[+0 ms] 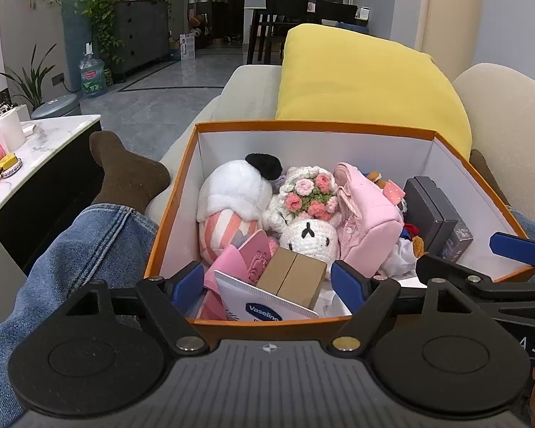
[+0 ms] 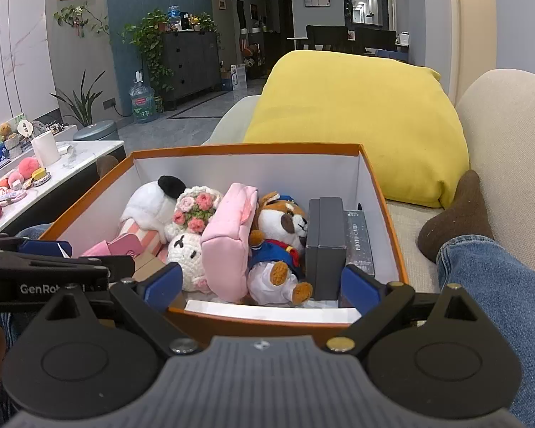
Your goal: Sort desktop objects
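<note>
Both grippers hover at the near rim of an orange box [image 1: 167, 214] filling mid-frame on a person's lap. The left gripper [image 1: 269, 285] and the right gripper [image 2: 262, 285] each have their jaws spread wide, holding nothing. Inside lie a crocheted bunny [image 1: 308, 235], a pink pouch [image 2: 228, 246], a plush dog [image 2: 278, 246] and dark boxes [image 2: 326, 242].

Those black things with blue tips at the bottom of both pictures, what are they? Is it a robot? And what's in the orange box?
No robot: a person on a sofa holds a grabbing tool in each hand, each with its own camera. One picture looks along the left tool, the other along the right tool. Both are open and hold nothing. The orange box between the person's legs holds soft toys: a crocheted bunny, a pink pouch, a plush dog in blue, plus dark boxes and a Vaseline tube.
</note>
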`<action>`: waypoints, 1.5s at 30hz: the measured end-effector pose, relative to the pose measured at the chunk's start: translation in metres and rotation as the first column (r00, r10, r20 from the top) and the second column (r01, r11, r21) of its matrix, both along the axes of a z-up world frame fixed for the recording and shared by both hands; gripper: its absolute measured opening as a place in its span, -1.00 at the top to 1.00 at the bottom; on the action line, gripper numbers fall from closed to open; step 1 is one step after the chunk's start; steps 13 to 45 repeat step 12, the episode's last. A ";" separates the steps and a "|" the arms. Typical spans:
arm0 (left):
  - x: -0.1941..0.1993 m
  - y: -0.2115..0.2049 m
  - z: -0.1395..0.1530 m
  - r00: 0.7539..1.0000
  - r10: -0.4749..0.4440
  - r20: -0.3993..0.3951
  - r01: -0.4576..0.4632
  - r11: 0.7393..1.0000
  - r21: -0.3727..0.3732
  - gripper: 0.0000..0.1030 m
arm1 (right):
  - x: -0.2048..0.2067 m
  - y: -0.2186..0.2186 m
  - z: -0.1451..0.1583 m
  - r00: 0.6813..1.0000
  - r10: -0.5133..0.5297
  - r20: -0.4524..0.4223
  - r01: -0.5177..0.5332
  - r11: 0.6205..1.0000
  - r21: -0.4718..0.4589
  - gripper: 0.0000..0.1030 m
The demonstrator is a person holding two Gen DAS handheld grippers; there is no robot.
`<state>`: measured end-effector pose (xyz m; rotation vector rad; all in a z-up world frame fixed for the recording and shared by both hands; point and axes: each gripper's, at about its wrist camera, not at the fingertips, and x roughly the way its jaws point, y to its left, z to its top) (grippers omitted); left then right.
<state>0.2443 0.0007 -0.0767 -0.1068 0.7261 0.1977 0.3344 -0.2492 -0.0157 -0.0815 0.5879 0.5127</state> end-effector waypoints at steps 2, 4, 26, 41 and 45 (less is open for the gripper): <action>0.000 0.000 0.000 1.000 0.000 0.000 0.000 1.000 0.001 -0.79 | 0.000 0.000 0.000 1.000 0.000 0.000 0.000 1.000 0.000 -0.86; 0.000 0.000 0.000 1.000 -0.001 0.000 0.001 1.000 0.000 -0.79 | 0.000 0.000 0.000 1.000 0.001 0.000 -0.001 1.000 0.000 -0.86; 0.000 0.000 0.000 1.000 0.000 -0.001 0.000 1.000 0.000 -0.79 | 0.001 0.000 -0.001 1.000 0.001 0.004 -0.001 1.000 0.001 -0.86; 0.000 0.000 0.000 1.000 0.000 -0.001 0.000 1.000 0.000 -0.79 | 0.001 0.000 -0.001 1.000 0.001 0.004 -0.001 1.000 0.001 -0.86; 0.000 0.000 0.000 1.000 0.000 -0.001 0.000 1.000 0.000 -0.79 | 0.001 0.000 -0.001 1.000 0.001 0.004 -0.001 1.000 0.001 -0.86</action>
